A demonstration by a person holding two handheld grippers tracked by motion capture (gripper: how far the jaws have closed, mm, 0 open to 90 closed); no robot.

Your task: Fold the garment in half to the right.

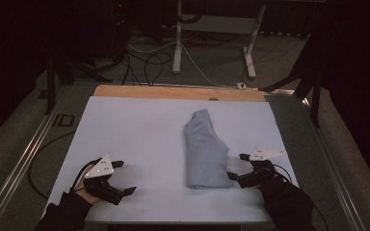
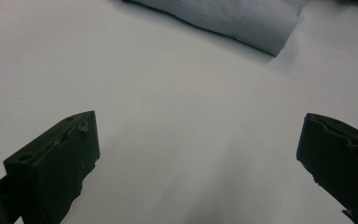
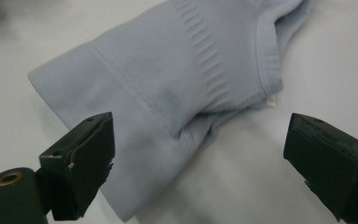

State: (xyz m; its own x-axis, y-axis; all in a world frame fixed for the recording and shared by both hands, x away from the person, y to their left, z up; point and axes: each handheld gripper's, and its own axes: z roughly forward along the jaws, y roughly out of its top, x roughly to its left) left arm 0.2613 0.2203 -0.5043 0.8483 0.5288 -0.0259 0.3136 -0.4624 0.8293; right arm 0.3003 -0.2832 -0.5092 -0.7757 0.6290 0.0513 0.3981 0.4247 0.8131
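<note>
Light blue and soft, the folded cloth lies on the white table cover, a bit right of its middle. The right gripper sits just beside the cloth's near right edge, its 2 jaws spread wide with nothing in them. The left gripper is well apart from the cloth, on the cloth's left, also wide and empty. I think a pinch could catch just 1 layer, so the fold would slip open. No boxes or bowls sit near the cloth.

Bare mat left of garment, nothing obstructing.
</note>
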